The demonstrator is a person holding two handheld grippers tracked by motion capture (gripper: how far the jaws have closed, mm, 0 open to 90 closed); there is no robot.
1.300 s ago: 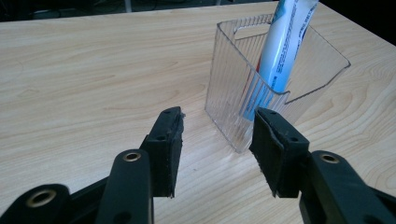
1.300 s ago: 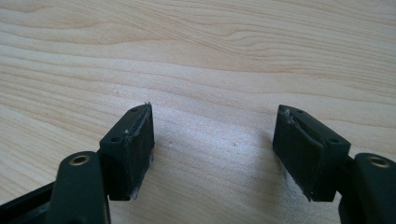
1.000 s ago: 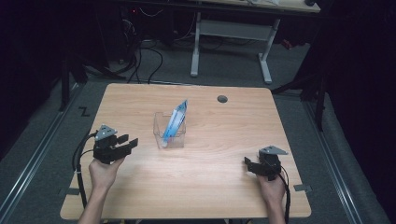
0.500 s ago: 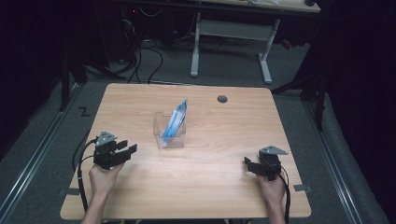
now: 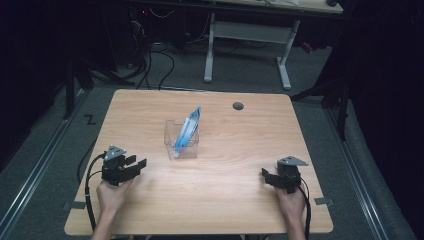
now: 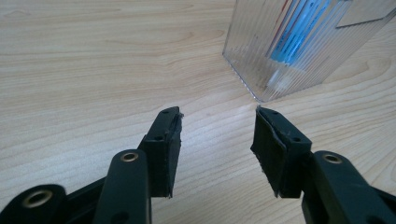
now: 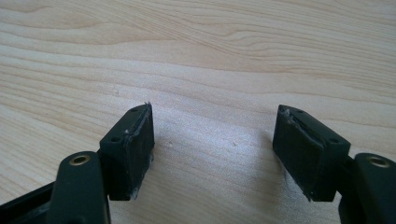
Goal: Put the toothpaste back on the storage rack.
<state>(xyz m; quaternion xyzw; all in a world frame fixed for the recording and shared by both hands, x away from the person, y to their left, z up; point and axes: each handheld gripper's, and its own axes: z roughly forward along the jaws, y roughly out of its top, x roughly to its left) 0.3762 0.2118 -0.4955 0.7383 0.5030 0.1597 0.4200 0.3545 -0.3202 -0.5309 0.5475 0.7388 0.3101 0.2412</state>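
A clear ribbed plastic box (image 5: 182,139) stands near the middle of the wooden table (image 5: 225,200), with a blue and white flat packet (image 5: 189,128) leaning up out of it. My left gripper (image 5: 137,164) rests low at the table's left front, open, nothing between its jaws. In the left gripper view the box (image 6: 299,44) stands just beyond and to the right of the gripper (image 6: 218,119), apart from it. My right gripper (image 5: 265,175) sits at the right front, open and empty. The right gripper view shows that gripper (image 7: 215,119) over bare wood.
A round dark cable hole (image 5: 238,106) lies at the table's back right. Beyond the table stands a white desk frame (image 5: 250,40) on a grey floor, with cables at the back left. Bare wood (image 7: 196,56) spreads around both hands.
My left gripper has sunk toward the table and come slightly nearer the front edge. The right gripper and the box have stayed put.
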